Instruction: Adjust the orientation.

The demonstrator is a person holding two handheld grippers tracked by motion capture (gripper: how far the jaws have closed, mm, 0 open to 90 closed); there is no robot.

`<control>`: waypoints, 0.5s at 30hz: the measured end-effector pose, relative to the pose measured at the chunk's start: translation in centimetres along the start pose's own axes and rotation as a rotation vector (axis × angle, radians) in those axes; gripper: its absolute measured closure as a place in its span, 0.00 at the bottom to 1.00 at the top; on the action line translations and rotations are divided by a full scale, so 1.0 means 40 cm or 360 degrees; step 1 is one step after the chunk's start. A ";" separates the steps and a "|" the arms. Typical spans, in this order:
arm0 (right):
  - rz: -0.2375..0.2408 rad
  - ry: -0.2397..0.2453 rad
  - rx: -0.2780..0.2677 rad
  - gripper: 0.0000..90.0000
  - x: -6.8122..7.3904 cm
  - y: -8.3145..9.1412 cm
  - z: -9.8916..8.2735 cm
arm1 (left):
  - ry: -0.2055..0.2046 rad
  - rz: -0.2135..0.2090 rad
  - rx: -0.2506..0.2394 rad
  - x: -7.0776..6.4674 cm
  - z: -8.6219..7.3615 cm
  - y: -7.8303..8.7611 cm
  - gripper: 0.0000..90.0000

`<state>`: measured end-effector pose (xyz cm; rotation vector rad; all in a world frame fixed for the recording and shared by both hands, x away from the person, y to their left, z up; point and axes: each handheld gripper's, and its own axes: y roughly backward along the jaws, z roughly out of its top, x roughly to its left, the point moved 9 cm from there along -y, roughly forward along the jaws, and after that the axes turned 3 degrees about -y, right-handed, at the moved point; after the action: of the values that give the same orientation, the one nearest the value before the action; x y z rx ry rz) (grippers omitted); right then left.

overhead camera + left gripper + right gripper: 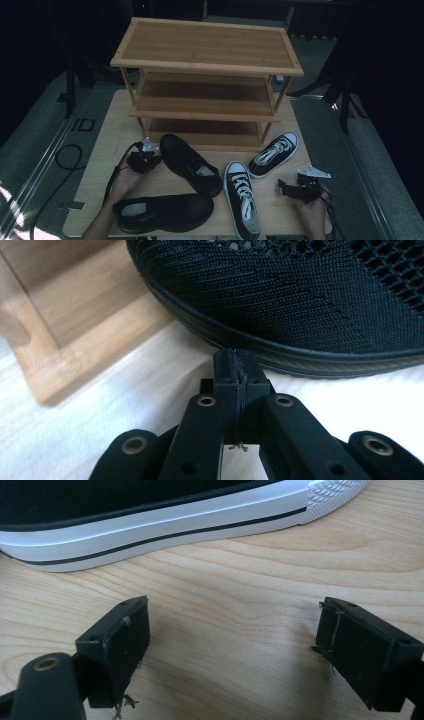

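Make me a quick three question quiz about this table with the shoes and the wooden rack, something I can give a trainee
1. True or false: the left gripper has its jaws shut with nothing between them.
2. How many shoes lie on the table? A two, B three, C four.
3. Which shoe is nearest the right gripper?

Key
1. True; its tips sit just short of the black mesh shoe.
2. C: that mesh shoe, its mate, and two black-and-white sneakers, all in front of the shoe rack.
3. The black-and-white sneaker with the white sole; the jaws are open beside it.
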<state>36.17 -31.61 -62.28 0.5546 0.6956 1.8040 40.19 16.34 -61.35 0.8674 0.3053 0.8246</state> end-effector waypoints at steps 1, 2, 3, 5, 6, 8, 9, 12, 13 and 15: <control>0.0000 0.0000 0.0000 0.15 0.000 0.000 0.000 | -0.0004 0.0003 0.0009 0.002 0.005 -0.005 1.00; 0.0000 0.0000 0.0000 0.15 0.000 0.000 0.000 | -0.0010 0.0002 0.0010 0.003 0.010 -0.009 1.00; 0.0000 0.0000 0.0000 0.15 0.000 0.000 0.000 | -0.0020 0.0005 0.0018 0.006 0.016 -0.013 1.00; 0.0000 0.0000 0.0000 0.15 0.000 0.000 0.000 | -0.0031 -0.0007 0.0015 0.006 0.029 -0.020 1.00; 0.0000 0.0000 0.0000 0.15 0.000 0.000 0.000 | -0.0054 -0.0004 0.0012 0.007 0.035 -0.021 1.00; 0.0000 0.0000 0.0000 0.15 0.000 0.000 0.000 | -0.0072 -0.0010 0.0023 0.008 0.044 -0.026 1.00; 0.0000 0.0000 0.0000 0.15 0.000 0.000 0.000 | -0.0076 -0.0011 0.0025 0.008 0.049 -0.030 1.00; 0.0000 0.0000 0.0000 0.15 0.000 0.000 0.000 | -0.0094 -0.0010 0.0031 0.010 0.062 -0.040 1.00; 0.0000 0.0000 0.0000 0.15 0.000 0.000 0.000 | -0.0093 -0.0011 0.0031 0.009 0.067 -0.042 1.00; 0.0000 0.0000 0.0000 0.15 0.000 0.000 0.000 | -0.0094 -0.0027 0.0006 0.005 0.080 -0.046 1.00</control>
<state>36.18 -31.60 -62.28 0.5545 0.6953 1.8042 43.03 14.03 -60.74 0.8899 0.2621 0.7817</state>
